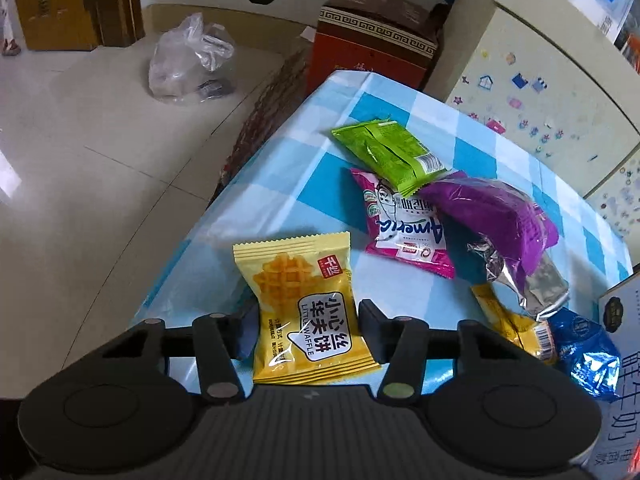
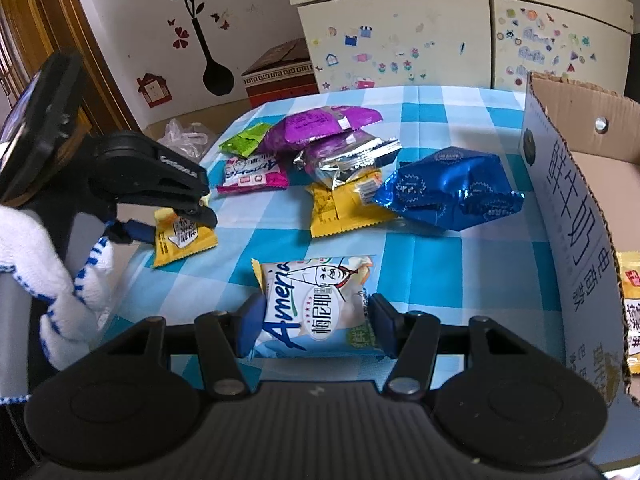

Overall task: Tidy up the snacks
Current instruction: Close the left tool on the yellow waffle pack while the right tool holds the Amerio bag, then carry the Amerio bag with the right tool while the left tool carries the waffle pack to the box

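Observation:
My left gripper (image 1: 310, 328) is shut on a yellow waffle packet (image 1: 304, 300) near the table's left edge, a pad pressing each side. The right wrist view shows that gripper (image 2: 176, 226) from the side, held by a white-gloved hand (image 2: 48, 272). My right gripper (image 2: 312, 320) is shut on a white and blue snack packet (image 2: 316, 300) lying on the checked cloth (image 2: 440, 120). A loose pile lies beyond: green packet (image 1: 392, 152), pink packet (image 1: 404, 232), purple packets (image 1: 500, 216), blue foil packet (image 2: 452, 192) and another yellow packet (image 2: 340, 208).
An open cardboard box (image 2: 568, 208) stands at the table's right side with a yellow packet (image 2: 632, 304) inside. Off the left edge is floor with a plastic bag (image 1: 188, 60) and a red-brown carton (image 1: 372, 40). A stickered cabinet (image 2: 400, 40) stands behind the table.

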`<state>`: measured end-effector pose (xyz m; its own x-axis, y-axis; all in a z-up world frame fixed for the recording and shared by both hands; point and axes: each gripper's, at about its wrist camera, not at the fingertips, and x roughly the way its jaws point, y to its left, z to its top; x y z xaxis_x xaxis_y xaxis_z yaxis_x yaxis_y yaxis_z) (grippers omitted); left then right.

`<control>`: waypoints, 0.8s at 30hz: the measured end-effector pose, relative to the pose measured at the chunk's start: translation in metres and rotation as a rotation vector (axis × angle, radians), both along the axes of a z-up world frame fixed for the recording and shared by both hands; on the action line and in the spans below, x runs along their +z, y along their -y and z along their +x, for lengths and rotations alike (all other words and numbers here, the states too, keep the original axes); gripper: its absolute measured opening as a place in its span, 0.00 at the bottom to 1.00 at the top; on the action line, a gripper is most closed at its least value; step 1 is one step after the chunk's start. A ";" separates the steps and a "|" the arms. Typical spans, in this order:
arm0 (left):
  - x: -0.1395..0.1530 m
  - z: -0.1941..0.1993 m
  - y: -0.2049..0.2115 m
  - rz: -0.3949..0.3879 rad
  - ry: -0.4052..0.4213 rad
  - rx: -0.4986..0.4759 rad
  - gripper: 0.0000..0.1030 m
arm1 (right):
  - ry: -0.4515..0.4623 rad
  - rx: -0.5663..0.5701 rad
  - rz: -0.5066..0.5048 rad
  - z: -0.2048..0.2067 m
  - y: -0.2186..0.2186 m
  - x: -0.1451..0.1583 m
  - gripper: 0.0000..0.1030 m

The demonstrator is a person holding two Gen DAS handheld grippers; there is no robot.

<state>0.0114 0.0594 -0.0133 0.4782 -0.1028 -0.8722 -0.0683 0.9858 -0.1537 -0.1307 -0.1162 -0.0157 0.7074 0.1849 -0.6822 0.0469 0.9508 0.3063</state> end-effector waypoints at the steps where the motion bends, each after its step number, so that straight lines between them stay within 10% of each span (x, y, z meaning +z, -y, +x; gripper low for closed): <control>1: 0.002 -0.002 0.000 0.003 0.008 -0.002 0.56 | 0.002 -0.001 0.000 0.000 0.000 0.001 0.56; 24: 0.038 -0.067 -0.006 -0.058 0.122 -0.100 0.56 | 0.102 -0.014 0.024 -0.023 0.003 0.037 0.56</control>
<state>-0.0555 0.0656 0.0248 0.5650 -0.2039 -0.7995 0.0520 0.9758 -0.2122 -0.1537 -0.1195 0.0208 0.7756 0.1897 -0.6020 0.0278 0.9425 0.3329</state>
